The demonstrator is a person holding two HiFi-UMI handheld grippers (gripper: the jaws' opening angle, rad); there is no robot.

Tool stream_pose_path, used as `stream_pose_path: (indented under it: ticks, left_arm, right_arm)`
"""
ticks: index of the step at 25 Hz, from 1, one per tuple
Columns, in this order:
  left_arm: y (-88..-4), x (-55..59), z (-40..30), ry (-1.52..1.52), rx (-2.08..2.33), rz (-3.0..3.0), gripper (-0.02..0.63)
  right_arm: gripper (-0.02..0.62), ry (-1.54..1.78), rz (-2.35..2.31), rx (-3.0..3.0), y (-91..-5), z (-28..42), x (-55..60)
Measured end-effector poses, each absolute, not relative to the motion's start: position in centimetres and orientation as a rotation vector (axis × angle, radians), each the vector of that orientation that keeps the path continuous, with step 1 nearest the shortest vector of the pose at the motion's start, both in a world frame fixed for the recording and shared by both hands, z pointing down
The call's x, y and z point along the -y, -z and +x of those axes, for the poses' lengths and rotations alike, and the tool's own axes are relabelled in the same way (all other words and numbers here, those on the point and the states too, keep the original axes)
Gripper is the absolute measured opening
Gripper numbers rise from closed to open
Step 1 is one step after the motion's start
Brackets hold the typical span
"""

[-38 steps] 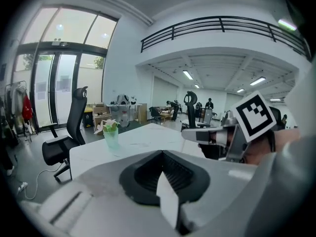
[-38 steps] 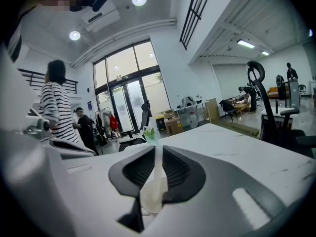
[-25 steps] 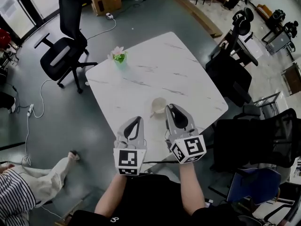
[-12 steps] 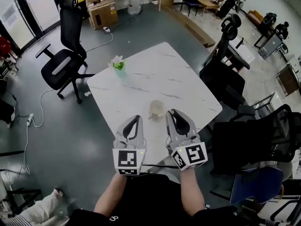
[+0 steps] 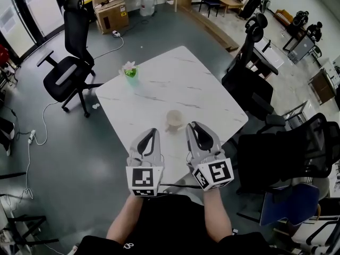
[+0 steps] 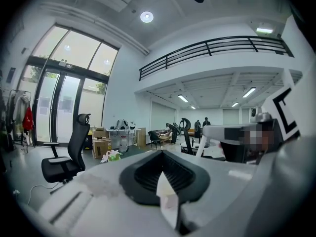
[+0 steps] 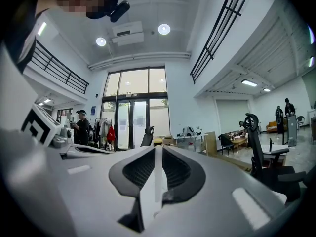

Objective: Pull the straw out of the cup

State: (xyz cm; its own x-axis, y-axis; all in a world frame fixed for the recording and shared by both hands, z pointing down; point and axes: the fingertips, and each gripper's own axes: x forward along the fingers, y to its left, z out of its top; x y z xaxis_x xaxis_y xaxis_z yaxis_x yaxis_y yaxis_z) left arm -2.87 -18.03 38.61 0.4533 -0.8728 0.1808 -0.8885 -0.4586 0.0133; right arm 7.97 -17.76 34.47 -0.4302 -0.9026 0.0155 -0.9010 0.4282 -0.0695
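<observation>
A pale cup (image 5: pixel 173 120) stands on the white marble table (image 5: pixel 180 84), near its front edge. A thin short stick shows at the cup's lower left, too small to name as the straw. My left gripper (image 5: pixel 151 134) hovers over the table's front edge, left of the cup and nearer me, pointing level. Its jaws are shut and empty (image 6: pixel 160 154). My right gripper (image 5: pixel 192 126) hangs just right of the cup without touching it. Its pads stand together with only a thin pale slit, and nothing is held (image 7: pixel 157 149). Neither gripper view shows the cup.
A small flower in a green pot (image 5: pixel 130 70) sits at the table's far left corner. Black office chairs stand at the left (image 5: pixel 69 73) and along the right (image 5: pixel 249 84). Cardboard boxes (image 5: pixel 110 7) lie on the floor beyond.
Both grippers have risen a little and stay side by side before the cup. The view has shifted, and the person in striped clothes at the lower left is gone from it.
</observation>
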Motion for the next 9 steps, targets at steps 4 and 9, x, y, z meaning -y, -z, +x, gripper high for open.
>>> stream_pose_path:
  ticks: [4, 9]
  left_arm:
    - [-39.05, 18.09, -3.05, -0.225, 1.576, 2.572, 0.001]
    - [-39.29, 18.19, -2.92, -0.227, 1.571, 2.563, 0.0]
  right_arm:
    - [0.044, 0.114, -1.663, -2.643, -34.79, 7.89, 17.84]
    - [0.044, 0.118, -1.662, -2.646, -34.91, 7.99, 18.05]
